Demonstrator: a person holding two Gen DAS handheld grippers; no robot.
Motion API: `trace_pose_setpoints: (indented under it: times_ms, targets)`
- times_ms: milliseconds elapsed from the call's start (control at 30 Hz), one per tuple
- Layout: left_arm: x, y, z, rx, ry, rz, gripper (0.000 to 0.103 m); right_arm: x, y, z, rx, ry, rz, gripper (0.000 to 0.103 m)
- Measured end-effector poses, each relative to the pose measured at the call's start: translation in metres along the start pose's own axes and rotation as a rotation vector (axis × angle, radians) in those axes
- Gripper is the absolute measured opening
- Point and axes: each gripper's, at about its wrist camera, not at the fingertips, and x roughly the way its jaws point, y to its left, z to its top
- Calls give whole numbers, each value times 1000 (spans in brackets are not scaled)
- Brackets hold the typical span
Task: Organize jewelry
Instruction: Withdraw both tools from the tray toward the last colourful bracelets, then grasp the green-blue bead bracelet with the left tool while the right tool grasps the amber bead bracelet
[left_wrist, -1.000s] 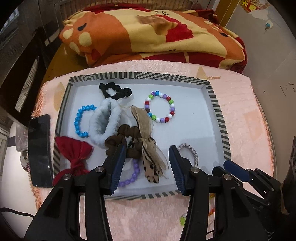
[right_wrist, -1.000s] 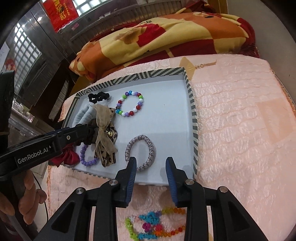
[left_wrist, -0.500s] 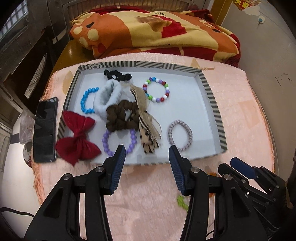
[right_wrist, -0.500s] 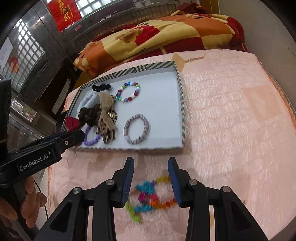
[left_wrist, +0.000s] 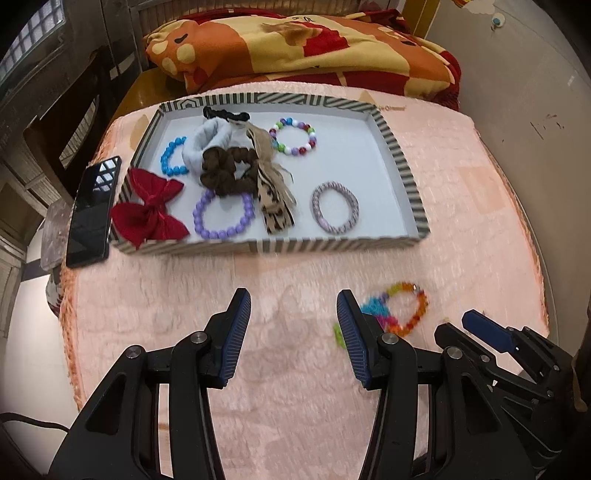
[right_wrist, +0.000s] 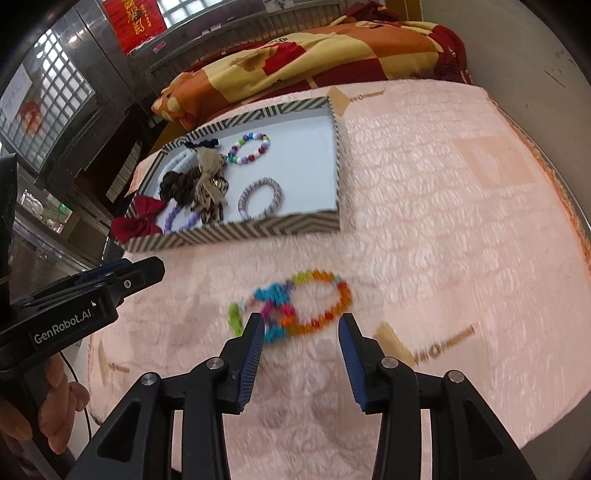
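We note that both claws now stand over the pink plush cover (left_wrist: 295, 280) of the counter, well short of the striped tray (left_wrist: 410, 192); a second ago the left claw (left_wrist: 293, 314) stood above the tray's contents and the right claw (right_wrist: 301, 328) at its near rim. The left claw is spread wide, unchanged in width, with nothing between its pads. The right claw has just been opening and is now spread, its pads clear of any object. The multicoloured bead bracelet (right_wrist: 314, 306) lies loose on the cover, just ahead of the right claw's tips, with its turquoise and green end by the left pad; earlier it was largely hidden below that claw. In the left wrist view the same bracelet lies just right of the left claw's right finger (left_wrist: 351, 332). Inside the tray, the contents are unchanged: the purple bead bracelet (left_wrist: 223, 218), the grey woven band (left_wrist: 334, 212), the mixed-colour bead bracelet (left_wrist: 293, 136), the blue bead bracelet (left_wrist: 170, 157), the brown scrunchie (left_wrist: 225, 173) and the leopard ribbon (left_wrist: 273, 206). The red bow (left_wrist: 147, 210) overhangs the tray's left wall, and a black phone (left_wrist: 92, 214) lies just beside it.
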Motion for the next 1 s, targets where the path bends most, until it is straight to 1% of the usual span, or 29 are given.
trace_pose_setpoints:
  times_ms: [267, 467, 633, 733, 900, 1000]
  targets:
    - [-3, -8, -28, -7, 22, -11, 48, -4, -18, -27, 10, 23, -15, 40]
    - [1, -6, -44, -22, 52, -13, 48, 3, -31, -37, 24, 44, -26, 40]
    - [11, 1, -52, -41, 86, -6, 48, 7, -36, -36, 30, 55, -29, 40]
    - [18, 5, -55, -54, 107, -14, 48, 10, -35, -34, 31, 57, -27, 40]
    - [27, 5, -53, -63, 130, -38, 49, 15, -31, -26, 18, 57, -27, 40]
    - [31, 2, -49, -67, 132, -52, 52, 19, -31, -19, 16, 55, -33, 40]
